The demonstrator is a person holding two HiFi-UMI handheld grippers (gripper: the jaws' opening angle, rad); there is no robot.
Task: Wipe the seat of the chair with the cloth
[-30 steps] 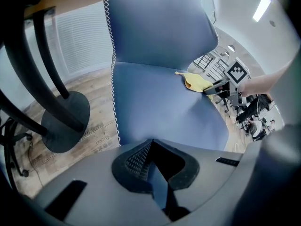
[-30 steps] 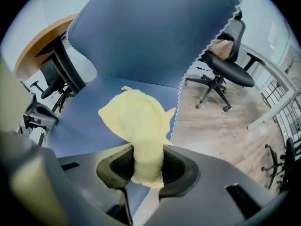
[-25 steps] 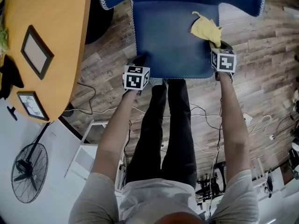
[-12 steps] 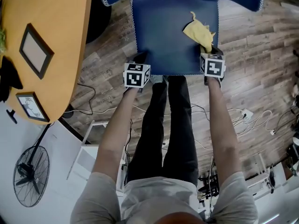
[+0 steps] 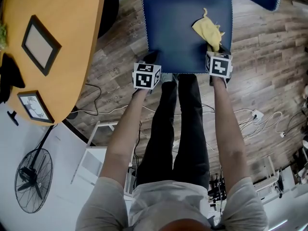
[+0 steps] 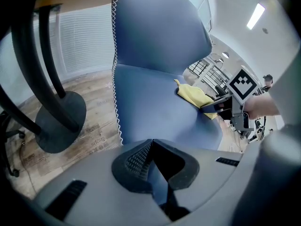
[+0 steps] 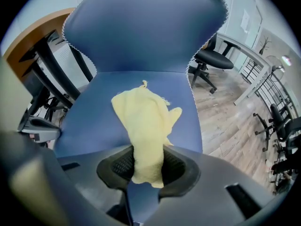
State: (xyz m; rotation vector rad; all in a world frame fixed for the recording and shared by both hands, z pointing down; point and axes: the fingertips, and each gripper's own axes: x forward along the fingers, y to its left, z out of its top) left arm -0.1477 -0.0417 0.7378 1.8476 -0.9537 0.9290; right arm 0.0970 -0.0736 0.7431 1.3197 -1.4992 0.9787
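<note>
the only markings on show are the black-and-white square patterns on your left marker cube (image 5: 147,76) and right marker cube (image 5: 219,64); faint print on a floor plank (image 6: 91,138) is too blurred to read.

both your forearms reach straight forward, one on each side of your black-trousered legs (image 5: 180,124), with the grippers level at the front edge of the blue chair seat (image 5: 175,32).

your left gripper (image 5: 151,57) sits at the seat's front left corner, its jaws pressed together with nothing between them. your right gripper (image 5: 214,48) is at the front right corner, jaws clamped on one end of the yellow cloth (image 5: 207,28). from there the cloth fans out over the right front part of the seat, lying crumpled on the blue surface, with the chair backrest (image 7: 141,29) rising beyond it.
</note>
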